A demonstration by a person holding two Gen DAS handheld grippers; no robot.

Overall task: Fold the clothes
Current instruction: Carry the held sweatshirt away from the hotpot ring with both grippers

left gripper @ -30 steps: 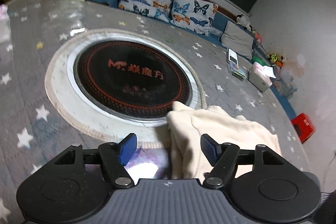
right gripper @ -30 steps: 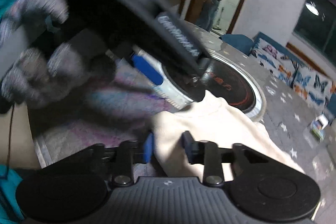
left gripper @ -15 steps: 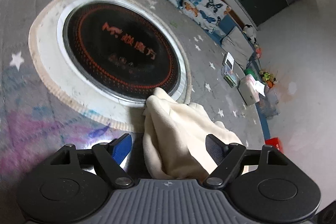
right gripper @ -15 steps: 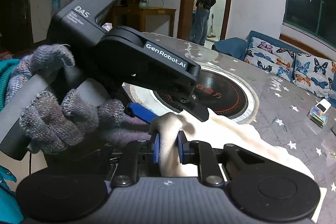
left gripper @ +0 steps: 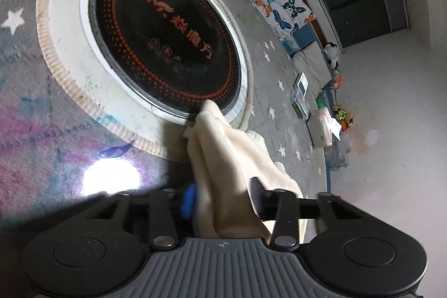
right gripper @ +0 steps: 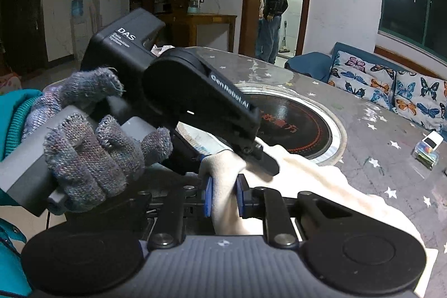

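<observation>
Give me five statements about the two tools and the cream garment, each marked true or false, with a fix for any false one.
1. The right tool is shut on the cream garment. True.
2. The left tool holds nothing. False: cream fabric is bunched between its fingers.
3. The garment lies wholly on the black round cooktop. False: only one tip reaches the cooktop's rim; the rest lies on the star-patterned tablecloth.
4. A gloved hand grips the left tool's handle. True.
5. The butterfly-print cushions sit on the table. False: they are on the blue sofa behind it.
</observation>
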